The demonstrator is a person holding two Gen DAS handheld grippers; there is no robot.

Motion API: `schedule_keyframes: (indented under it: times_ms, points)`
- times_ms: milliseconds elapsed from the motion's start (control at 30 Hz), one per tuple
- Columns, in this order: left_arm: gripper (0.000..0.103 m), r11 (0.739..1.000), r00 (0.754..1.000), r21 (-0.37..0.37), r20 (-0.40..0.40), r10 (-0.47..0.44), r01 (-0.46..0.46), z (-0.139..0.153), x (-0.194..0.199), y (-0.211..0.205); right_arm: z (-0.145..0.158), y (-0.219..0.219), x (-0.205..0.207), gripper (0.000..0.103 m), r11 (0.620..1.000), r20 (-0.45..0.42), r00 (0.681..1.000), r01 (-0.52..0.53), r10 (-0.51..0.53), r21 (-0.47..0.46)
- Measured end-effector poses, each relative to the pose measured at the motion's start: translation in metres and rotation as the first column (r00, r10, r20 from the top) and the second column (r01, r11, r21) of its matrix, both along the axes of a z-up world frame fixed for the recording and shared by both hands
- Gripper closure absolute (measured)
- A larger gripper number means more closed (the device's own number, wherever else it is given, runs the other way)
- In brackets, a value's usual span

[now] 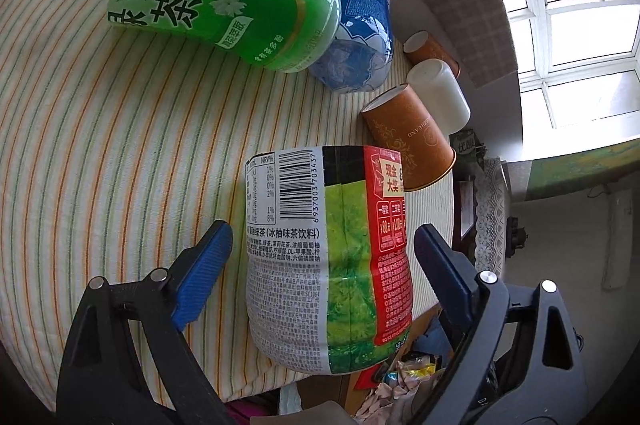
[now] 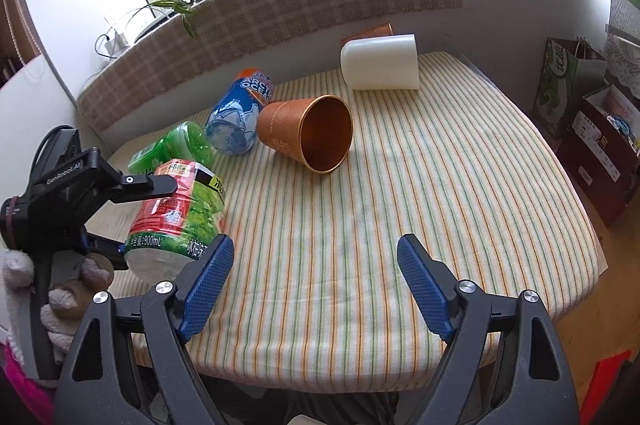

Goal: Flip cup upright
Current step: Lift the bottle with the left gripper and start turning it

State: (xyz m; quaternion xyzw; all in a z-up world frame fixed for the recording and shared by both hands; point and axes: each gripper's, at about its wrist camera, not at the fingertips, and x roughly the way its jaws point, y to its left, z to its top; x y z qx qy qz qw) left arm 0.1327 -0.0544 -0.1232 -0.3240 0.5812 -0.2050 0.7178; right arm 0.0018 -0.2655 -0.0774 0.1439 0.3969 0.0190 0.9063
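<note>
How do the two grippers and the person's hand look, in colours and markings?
Both the left gripper and the right gripper have black frames with silver pivot pins and blue ribbed finger pads. The right view shows white "GenRobot.AI" lettering and a black cable on the left gripper's body. The left hand wears a white knit glove with grey fingertips.

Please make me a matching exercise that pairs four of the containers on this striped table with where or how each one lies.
Things:
1. white cup
2. nearer orange cup
3. blue bottle
4. red-and-green bottle

States:
A. on its side, open mouth toward the right wrist camera
B. between the open fingers of the left gripper
C. farthest back of the four, on its side in front of a second orange cup
D. lying between a green tea bottle and the nearer orange cup

Pairs: 1-C, 2-A, 3-D, 4-B
</note>
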Motion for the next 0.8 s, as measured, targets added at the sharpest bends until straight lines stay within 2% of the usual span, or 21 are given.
schedule_keyframes:
  times_ms: [33, 167, 467, 800]
  points:
    - [0.019, 1.0, 1.0, -0.005, -0.005, -0.01, 0.01, -0.002, 0.002, -0.003, 0.0, 0.0, 0.0, 0.019, 1.0, 0.001, 1.0, -0.001, 0.001, -0.002]
    - [0.019, 1.0, 1.0, 0.011, 0.01, -0.016, 0.016, 0.0, 0.001, -0.007, 0.0, 0.0, -0.001, 0.019, 1.0, 0.002, 1.0, 0.0, 0.0, 0.002]
    - [0.019, 0.995, 0.994, 0.096, 0.11, -0.021, 0.011, 0.015, -0.009, -0.007, -0.001, -0.003, 0.0, 0.019, 1.0, -0.004, 1.0, 0.012, -0.012, 0.002]
    - [0.019, 0.979, 0.969, 0.202, 0.235, -0.07, 0.021, 0.034, -0.022, -0.019, -0.004, -0.002, 0.002, 0.019, 1.0, -0.008, 1.0, 0.015, -0.015, 0.009]
